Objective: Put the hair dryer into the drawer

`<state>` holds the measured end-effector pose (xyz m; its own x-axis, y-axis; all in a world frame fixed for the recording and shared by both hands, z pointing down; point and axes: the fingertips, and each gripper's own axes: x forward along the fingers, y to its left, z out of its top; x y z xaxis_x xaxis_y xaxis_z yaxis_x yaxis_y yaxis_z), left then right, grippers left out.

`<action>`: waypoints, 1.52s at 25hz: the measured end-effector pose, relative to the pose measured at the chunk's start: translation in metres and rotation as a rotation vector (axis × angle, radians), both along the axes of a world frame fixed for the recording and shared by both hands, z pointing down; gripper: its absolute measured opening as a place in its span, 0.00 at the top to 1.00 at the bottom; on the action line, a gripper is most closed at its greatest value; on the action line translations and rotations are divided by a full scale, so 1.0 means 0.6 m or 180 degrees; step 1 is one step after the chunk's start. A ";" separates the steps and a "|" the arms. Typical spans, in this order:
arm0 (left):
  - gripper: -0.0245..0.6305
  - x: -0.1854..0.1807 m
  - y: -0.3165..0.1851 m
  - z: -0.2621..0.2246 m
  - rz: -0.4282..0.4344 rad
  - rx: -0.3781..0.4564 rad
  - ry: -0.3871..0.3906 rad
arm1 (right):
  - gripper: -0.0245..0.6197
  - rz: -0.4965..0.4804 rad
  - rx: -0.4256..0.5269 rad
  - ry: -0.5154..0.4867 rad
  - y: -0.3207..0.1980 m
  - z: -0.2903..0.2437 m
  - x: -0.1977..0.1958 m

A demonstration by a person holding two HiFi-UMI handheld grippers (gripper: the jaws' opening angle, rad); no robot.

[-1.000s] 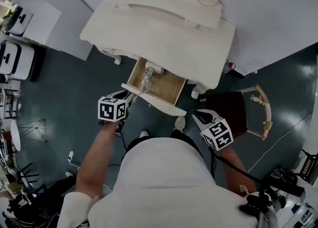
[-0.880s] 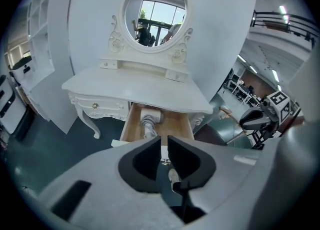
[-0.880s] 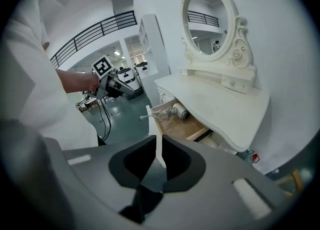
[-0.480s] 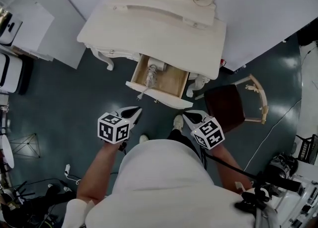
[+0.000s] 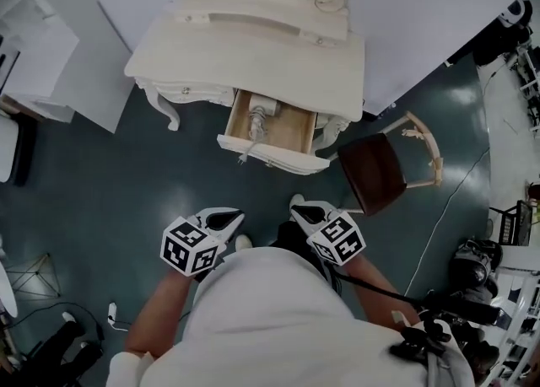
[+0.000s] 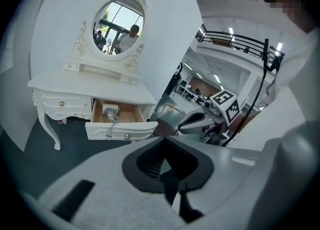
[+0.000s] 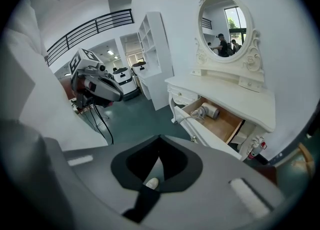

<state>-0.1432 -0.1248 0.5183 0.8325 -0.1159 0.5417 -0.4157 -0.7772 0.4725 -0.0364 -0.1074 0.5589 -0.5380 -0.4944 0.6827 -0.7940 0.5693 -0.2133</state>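
Head view looks steeply down on the dark teal floor [image 5: 101, 200] where you stand, well back from a white dressing table [image 5: 253, 56] set against the wall. Its oval mirror [image 6: 120, 28], framed in carved scrollwork, rises above the tabletop and shows clearly in the left gripper view. To the right of the table in the head view a dark-seated chair [image 5: 375, 170] with a pale curved back stands turned at an angle. The table's middle drawer [image 5: 295, 131] is pulled out, its bare wooden bottom in plain sight. The hair dryer [image 5: 258, 120] lies inside that drawer, at its left end as the head view shows it, with its body toward the back of the drawer. Your left gripper [image 5: 241, 217] is held low in front of your body, well apart from the drawer; its jaws are pressed together with nothing between them, as the left gripper view confirms. Your right gripper [image 5: 295, 206] sits just beside it, level with it and pointing toward the table, and its jaws are likewise closed and empty. The dryer's pale cord [image 5: 245, 154] runs forward from the dryer, crosses the drawer's front edge and hangs down over the front panel.
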 end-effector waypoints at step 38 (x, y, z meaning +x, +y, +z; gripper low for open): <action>0.96 -0.107 0.057 0.002 0.0056 0.0091 0.0038 | 0.96 -0.0261 0.0056 0.0073 0.059 -0.007 -0.153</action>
